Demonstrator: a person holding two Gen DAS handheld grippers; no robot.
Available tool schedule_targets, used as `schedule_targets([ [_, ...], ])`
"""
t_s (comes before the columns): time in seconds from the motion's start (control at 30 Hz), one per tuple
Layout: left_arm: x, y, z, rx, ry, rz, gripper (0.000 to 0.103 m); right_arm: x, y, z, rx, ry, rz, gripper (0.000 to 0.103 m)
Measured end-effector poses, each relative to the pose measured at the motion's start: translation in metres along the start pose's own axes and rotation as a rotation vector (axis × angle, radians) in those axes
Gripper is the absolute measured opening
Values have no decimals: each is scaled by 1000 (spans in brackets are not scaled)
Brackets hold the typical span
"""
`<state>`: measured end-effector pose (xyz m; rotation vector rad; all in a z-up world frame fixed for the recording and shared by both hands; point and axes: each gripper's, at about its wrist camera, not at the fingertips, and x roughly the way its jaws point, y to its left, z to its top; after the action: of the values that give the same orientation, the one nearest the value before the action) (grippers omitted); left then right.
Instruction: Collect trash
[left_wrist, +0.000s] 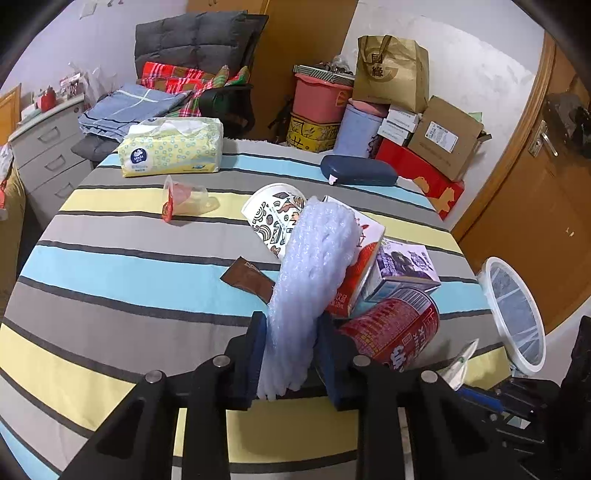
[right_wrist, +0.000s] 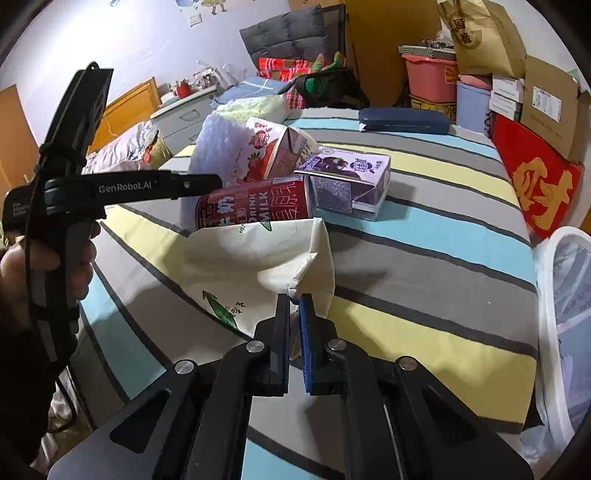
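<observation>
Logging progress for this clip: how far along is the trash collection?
Nothing looks binned yet. In hand: the left tool is shut on the bubble wrap, the right tool on a white paper bag. Left on the table: the red milk can, purple carton, strawberry carton, paper cup and brown wrapper.

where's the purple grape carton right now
The purple grape carton lies on the striped cloth, right of centre in both views, touching the red milk can and beside the strawberry carton.

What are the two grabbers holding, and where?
Left gripper pinches the bubble wrap at its near end. Right gripper pinches the white wrapper by its folded corner.
</observation>
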<state>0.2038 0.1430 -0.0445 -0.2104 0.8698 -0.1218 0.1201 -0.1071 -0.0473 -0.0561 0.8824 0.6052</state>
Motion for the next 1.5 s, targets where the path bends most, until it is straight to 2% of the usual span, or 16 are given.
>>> schedule_targets([
  [0.13, -5, 1, -5, -4, -6, 3, 27, -12, -8, -5, 42, -33, -52, 5],
  [0.17, -7, 1, -8, -3, -9, 3, 27, -15, -10, -5, 59, -39, -77, 5],
  [0.23, -10, 0, -11, -4, -13, 5, 27, -18, -18, -9, 102, -15, -180, 5],
  [0.27, -13, 0, -13, -5, -18, -3, 27, -20, -22, -11, 118, -25, -191, 5],
  [0.47, -28, -7, -25, -11, -38, -29, 27, -31, -40, -20, 216, -78, -216, 5],
  [0.9, -70, -48, -33, 45, -106, -57, 27, -57, -39, -16, 227, -184, -235, 5],
  [1.07, -78, -71, -34, 82, -117, -71, 27, -69, -47, -17, 243, -219, -246, 5],
  [1.5, -80, -153, -30, 184, -139, -169, 27, -108, -80, -26, 296, -295, -334, 5],
])
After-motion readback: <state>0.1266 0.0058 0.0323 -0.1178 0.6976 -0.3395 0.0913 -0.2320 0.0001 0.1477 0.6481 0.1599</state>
